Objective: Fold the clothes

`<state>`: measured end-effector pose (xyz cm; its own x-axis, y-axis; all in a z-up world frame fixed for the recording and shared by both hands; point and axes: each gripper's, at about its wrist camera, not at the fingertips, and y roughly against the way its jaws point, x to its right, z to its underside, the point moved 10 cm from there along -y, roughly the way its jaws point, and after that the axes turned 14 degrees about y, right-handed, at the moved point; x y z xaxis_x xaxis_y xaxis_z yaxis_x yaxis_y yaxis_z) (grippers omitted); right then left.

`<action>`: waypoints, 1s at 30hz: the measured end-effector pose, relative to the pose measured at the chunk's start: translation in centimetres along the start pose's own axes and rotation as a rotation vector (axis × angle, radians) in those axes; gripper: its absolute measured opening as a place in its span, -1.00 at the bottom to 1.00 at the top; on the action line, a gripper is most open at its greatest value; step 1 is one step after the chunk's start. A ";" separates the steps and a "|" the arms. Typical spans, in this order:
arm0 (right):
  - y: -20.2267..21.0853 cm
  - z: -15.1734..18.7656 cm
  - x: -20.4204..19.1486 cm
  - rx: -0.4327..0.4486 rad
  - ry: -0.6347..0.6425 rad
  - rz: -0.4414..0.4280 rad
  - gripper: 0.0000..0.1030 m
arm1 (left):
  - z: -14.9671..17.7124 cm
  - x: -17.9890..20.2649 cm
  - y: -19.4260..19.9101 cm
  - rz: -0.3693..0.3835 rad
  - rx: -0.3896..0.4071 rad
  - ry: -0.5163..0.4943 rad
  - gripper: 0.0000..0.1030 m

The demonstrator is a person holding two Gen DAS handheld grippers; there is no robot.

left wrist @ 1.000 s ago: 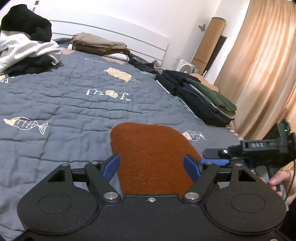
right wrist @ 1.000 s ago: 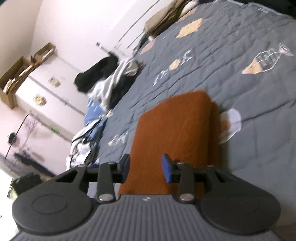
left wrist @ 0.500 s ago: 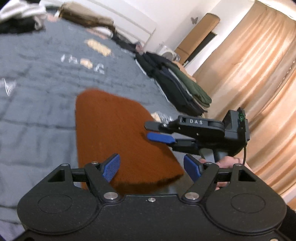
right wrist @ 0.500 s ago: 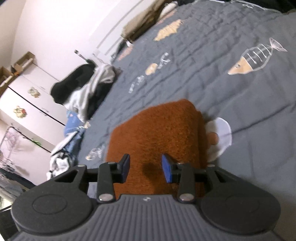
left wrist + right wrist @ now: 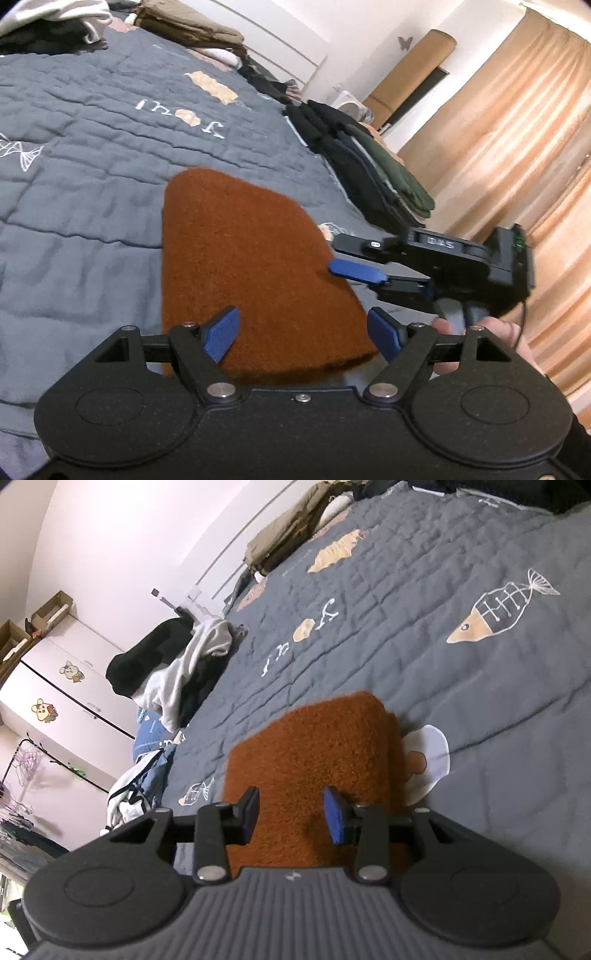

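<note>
Both jaws apart — over brown garment (image 5: 243, 266), nothing gripped

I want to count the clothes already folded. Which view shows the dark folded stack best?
The left wrist view: the dark folded stack lies in full along the quilt's far edge beside the curtain, its layers distinguishable. The right wrist view catches only a dark sliver at its top right corner, too little to count.

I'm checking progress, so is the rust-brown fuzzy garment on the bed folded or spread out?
Folded: the brown garment lies as a compact block with a doubled layer along its right edge.
</note>
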<state>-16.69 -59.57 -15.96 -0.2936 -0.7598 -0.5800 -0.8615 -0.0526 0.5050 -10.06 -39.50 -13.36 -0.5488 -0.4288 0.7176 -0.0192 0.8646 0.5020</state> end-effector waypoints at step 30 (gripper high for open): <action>2.0 0.2 -0.8 0.020 0.052 0.078 -0.24 | 0.4 3.1 0.6 -0.109 0.025 -0.241 0.53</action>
<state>-18.27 -58.89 -14.62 -0.3385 -0.7935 -0.5058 -0.8454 0.0205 0.5337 -12.17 -40.21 -11.02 -0.7258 -0.4474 0.5225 -0.1078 0.8242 0.5560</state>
